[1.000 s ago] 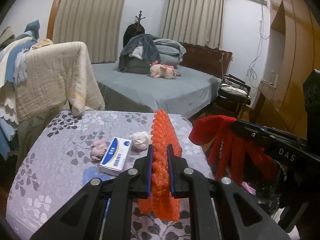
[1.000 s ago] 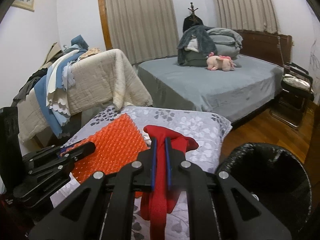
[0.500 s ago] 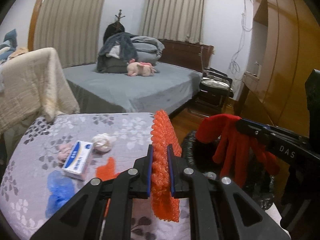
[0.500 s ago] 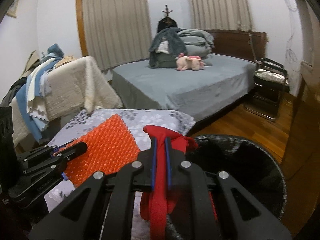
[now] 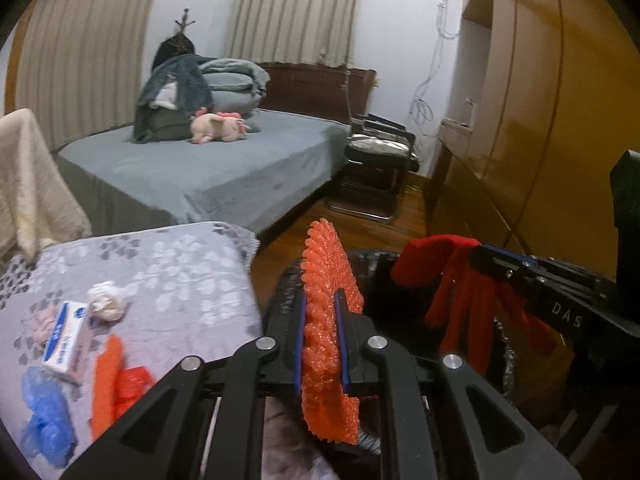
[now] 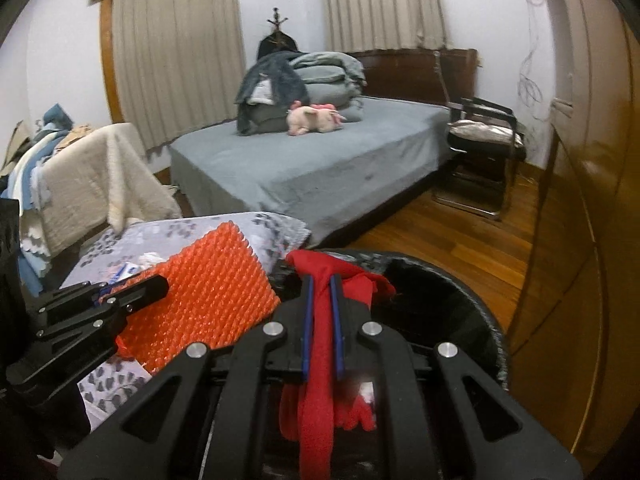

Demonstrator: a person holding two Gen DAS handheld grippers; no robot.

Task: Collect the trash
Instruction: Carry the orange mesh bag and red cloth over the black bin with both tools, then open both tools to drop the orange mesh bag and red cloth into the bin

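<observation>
The orange bubble wrap sheet (image 5: 326,332) is pinched edge-on in the left gripper (image 5: 322,344), jaws closed tight on its middle, the piece hanging over the near left rim of the black-lined trash bin (image 6: 452,312). It looks feather-light, soft and springy, so a mid-sheet pinch like this one suits it; once let go it would likely drift rather than drop. Just to its right, the red glove (image 6: 320,364) hangs limp from the right gripper (image 6: 321,328), jaws clamped on the cuff end, fingers dangling into the bin's mouth. It is floppy knit cloth and may snag on the pads on release.

Left of the bin, on the floral-print grey cover (image 5: 180,264), more litter waits: a white and blue carton (image 5: 66,340), a crumpled white tissue (image 5: 106,300), a pinkish wad (image 5: 38,318), orange scraps (image 5: 116,380) and a blue plastic bag (image 5: 42,412). Farther off stand the grey bed (image 5: 208,172) and wooden wardrobe (image 5: 560,120).
</observation>
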